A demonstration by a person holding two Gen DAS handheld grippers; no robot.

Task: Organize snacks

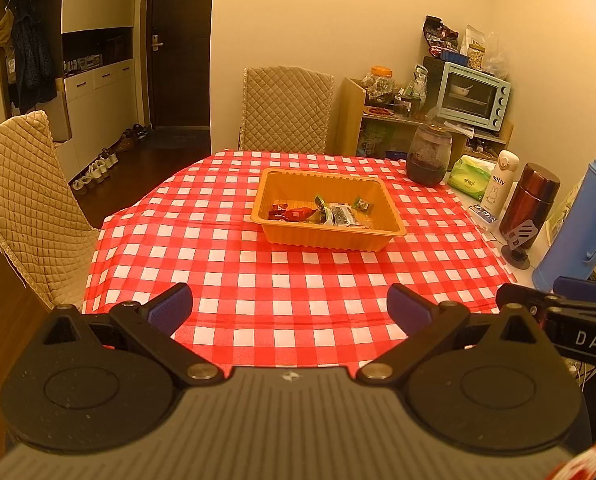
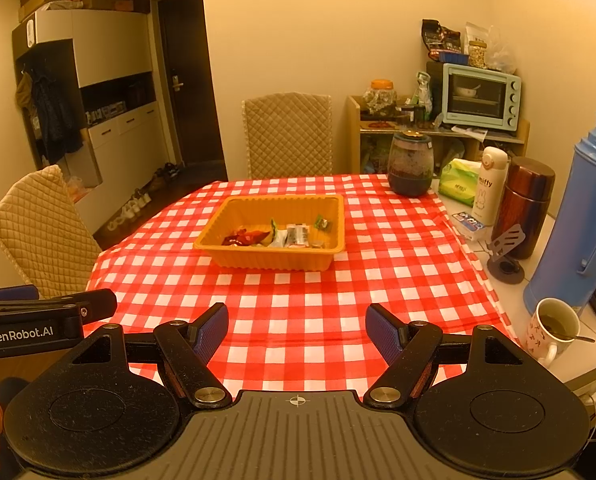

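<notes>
An orange plastic tray (image 1: 282, 232) (image 2: 234, 258) stands in the middle of the red-and-white checked tablecloth (image 1: 258, 280) (image 2: 298, 300). Several wrapped snacks (image 1: 317, 214) (image 2: 282, 236) lie inside it, red ones at the left, green and white ones at the right. My left gripper (image 1: 290, 308) is open and empty, above the near part of the table, well short of the tray. My right gripper (image 2: 296, 330) is open and empty, beside it at the near edge. Each gripper shows at the edge of the other's view.
On the right stand a dark jar (image 2: 411, 168), tissue pack (image 2: 457, 182), white Miffy bottle (image 2: 487, 188), brown flask (image 2: 527, 208), blue thermos (image 2: 581, 220) and mug with a spoon (image 2: 551, 330). Quilted chairs (image 1: 286, 110) (image 1: 30, 200) stand behind and left. A shelf with a toaster oven (image 1: 471, 94) stands at the back right.
</notes>
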